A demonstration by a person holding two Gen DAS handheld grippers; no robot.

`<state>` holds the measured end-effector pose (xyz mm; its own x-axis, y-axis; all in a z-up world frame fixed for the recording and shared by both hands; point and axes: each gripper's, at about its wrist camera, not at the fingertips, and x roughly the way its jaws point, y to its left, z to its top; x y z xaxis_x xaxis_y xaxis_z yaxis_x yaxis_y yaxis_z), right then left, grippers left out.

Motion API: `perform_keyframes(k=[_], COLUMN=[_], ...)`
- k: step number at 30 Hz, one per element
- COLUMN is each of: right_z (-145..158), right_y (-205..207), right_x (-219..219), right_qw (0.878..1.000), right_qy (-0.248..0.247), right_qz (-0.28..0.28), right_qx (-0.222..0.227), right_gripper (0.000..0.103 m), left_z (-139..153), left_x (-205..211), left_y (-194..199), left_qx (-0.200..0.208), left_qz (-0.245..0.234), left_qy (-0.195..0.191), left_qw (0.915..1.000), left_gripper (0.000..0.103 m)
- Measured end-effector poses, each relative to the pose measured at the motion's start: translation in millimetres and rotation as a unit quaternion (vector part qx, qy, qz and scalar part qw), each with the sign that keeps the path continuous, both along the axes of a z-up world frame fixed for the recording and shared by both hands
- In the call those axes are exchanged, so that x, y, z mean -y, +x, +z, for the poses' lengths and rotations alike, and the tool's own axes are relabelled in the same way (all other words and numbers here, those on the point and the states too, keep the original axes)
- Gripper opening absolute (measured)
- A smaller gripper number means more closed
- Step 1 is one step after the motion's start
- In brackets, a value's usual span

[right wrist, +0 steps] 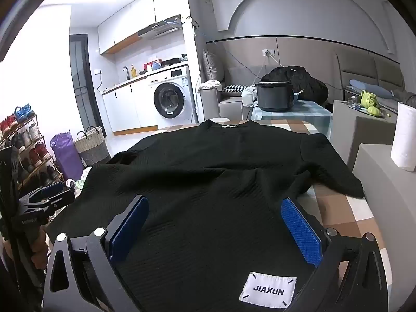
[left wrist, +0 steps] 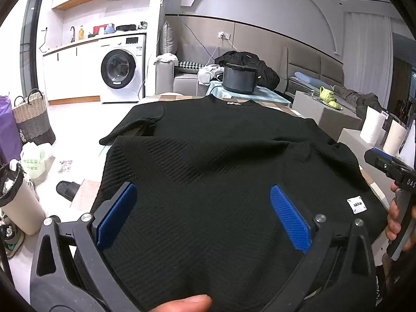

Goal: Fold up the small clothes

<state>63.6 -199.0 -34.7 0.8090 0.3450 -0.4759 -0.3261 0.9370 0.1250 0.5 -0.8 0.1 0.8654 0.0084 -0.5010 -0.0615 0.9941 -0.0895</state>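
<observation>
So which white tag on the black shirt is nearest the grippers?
The square white JIAXUN patch on the black ribbed top's near hem, by the right gripper; the narrow white tag sits at the far collar.

A home: washing machine [left wrist: 122, 69], sofa [right wrist: 234, 98], shoe rack [right wrist: 23, 150].

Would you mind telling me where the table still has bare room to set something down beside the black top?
The checkered table is bare along its right edge, between the black knit top and the paper towel roll, and in a strip beyond the collar toward the rice cooker. The rest is under fabric, with both tongs hovering open.
</observation>
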Motion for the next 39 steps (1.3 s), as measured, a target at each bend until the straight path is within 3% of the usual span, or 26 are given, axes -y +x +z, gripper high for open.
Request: perform_keyframes(k=[39], right_z=[8], right_y=[-1], right_x=[9], right_qw=[1.0], right_qy=[0.025], right_qz=[-0.005], right_qx=[0.001], right_gripper=[0.103], left_z=[-1], left_x=[2], left_y=[5], left_qx=[-0.013], left_qz=[0.0], left_qy=[-0.008], left_qw=[0.9999], left_gripper=[0.102])
